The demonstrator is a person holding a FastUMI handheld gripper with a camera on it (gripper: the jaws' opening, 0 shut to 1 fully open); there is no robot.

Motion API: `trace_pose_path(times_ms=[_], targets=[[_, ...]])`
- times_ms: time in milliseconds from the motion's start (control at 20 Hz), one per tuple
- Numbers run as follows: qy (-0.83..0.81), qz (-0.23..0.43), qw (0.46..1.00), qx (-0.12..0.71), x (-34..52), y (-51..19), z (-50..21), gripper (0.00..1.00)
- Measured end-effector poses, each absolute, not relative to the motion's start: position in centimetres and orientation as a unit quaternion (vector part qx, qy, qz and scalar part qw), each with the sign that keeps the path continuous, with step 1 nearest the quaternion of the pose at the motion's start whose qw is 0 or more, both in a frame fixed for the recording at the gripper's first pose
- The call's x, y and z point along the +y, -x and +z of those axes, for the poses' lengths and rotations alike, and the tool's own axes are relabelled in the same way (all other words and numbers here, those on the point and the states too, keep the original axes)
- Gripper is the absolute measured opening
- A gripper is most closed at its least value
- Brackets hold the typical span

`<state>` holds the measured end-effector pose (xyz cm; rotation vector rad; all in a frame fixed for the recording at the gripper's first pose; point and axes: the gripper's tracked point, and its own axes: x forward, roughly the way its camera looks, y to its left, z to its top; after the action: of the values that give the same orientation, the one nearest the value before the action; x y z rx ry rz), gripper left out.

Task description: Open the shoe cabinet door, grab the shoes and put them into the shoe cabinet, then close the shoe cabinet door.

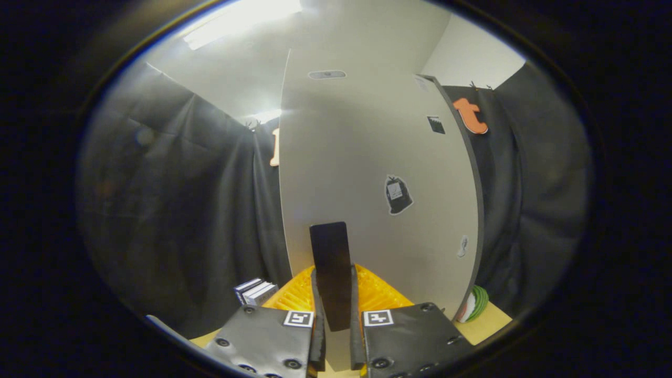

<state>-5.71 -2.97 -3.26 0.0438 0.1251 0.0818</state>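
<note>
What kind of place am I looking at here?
Probably a staged recording booth, not a real home: black cloth walls hang around a grey cabinet door, whose dark handle the gripper has clamped.

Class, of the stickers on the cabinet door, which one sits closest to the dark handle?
The bag-shaped sticker, just above and beside the handle between the fingers; the others sit toward the door's edges.

gripper (336, 294) upright, fingers clamped on handle (329, 262)

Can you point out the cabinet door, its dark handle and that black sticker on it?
Cabinet door (367, 157), gripper view: bare middle of its pale panel.
Dark handle (331, 262), gripper view: upper half, above where the fingers (317, 315) clamp it.
Black sticker (398, 195), gripper view: its centre.
</note>
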Motion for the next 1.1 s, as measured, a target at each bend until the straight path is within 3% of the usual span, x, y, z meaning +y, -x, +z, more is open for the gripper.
trace_pose_path(times_ms=[1100], targets=[[-0.027, 0.012, 0.997, 0.076, -8.5, 12.2, -1.5, 0.18]])
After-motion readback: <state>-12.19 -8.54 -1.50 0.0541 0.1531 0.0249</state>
